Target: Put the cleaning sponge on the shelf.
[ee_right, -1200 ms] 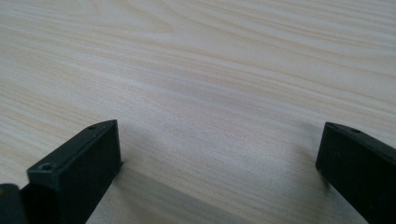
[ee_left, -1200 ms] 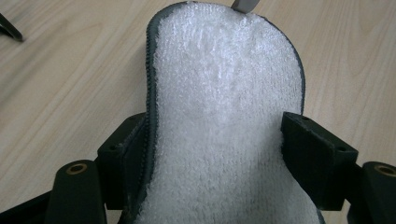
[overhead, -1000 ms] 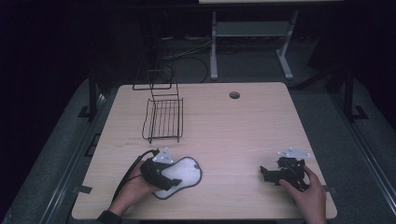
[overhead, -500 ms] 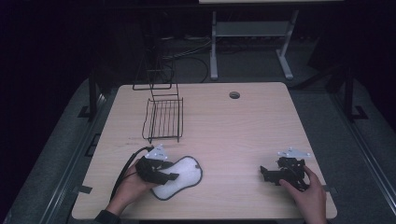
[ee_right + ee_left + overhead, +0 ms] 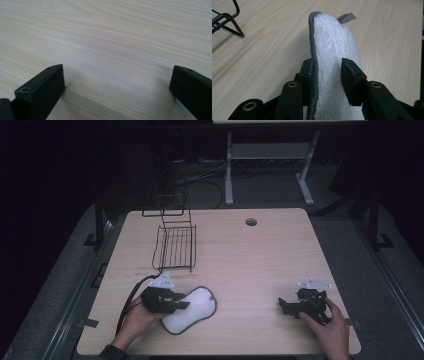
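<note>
So the white terry pad (image 5: 192, 310) is lying on the table (image 5: 250, 265), near the wire rack (image 5: 176, 247) on its front side. The left gripper (image 5: 181, 304) has its jaws pinching the pad's edge, so the grab looks done; lifting and placing it is left. The right gripper (image 5: 283, 306) sits wide apart and empty, well right of the rack.

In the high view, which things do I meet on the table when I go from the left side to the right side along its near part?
Left gripper → white pad, its end between the jaws → bare table → right gripper, jaws apart over the wood.
</note>
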Available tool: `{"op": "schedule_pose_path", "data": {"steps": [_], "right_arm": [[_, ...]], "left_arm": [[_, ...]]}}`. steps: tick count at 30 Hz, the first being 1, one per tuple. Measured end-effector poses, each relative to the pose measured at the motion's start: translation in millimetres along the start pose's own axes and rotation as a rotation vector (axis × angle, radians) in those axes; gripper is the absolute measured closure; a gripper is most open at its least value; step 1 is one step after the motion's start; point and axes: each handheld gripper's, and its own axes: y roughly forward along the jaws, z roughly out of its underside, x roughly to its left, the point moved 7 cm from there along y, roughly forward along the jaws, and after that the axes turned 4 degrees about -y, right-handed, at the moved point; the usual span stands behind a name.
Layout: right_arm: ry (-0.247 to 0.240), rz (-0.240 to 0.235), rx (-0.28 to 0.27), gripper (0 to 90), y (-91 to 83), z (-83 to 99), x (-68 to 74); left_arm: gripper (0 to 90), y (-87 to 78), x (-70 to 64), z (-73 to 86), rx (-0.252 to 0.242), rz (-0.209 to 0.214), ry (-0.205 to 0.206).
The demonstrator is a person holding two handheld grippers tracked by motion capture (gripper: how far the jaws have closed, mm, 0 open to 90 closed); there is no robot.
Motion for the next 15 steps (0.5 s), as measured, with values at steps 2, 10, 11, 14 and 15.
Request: {"op": "schedule_pose_path", "data": {"steps": [2, 10, 11, 14, 15], "right_arm": [[0.0, 0.0, 0.0, 0.0, 0.0, 0.0, 0.0], [0.0, 0.0, 0.0, 0.0, 0.0, 0.0, 0.0], [0.0, 0.0, 0.0, 0.0, 0.0, 0.0, 0.0], [0.0, 0.0, 0.0, 0.0, 0.0, 0.0, 0.0], [0.0, 0.0, 0.0, 0.0, 0.0, 0.0, 0.0]], "left_arm": [[66.6, -1.7, -0.1, -1.0, -0.013, 0.013, -0.013], [72.1, -8.3, -0.5, -5.1, -0.053, 0.047, -0.039], [73.2, -9.4, -0.7, -6.1, -0.061, 0.052, -0.043], [75.2, -12.4, -0.4, -8.2, -0.078, 0.054, -0.047], [75.2, -13.6, -0.3, -8.8, -0.082, 0.056, -0.049]]}}
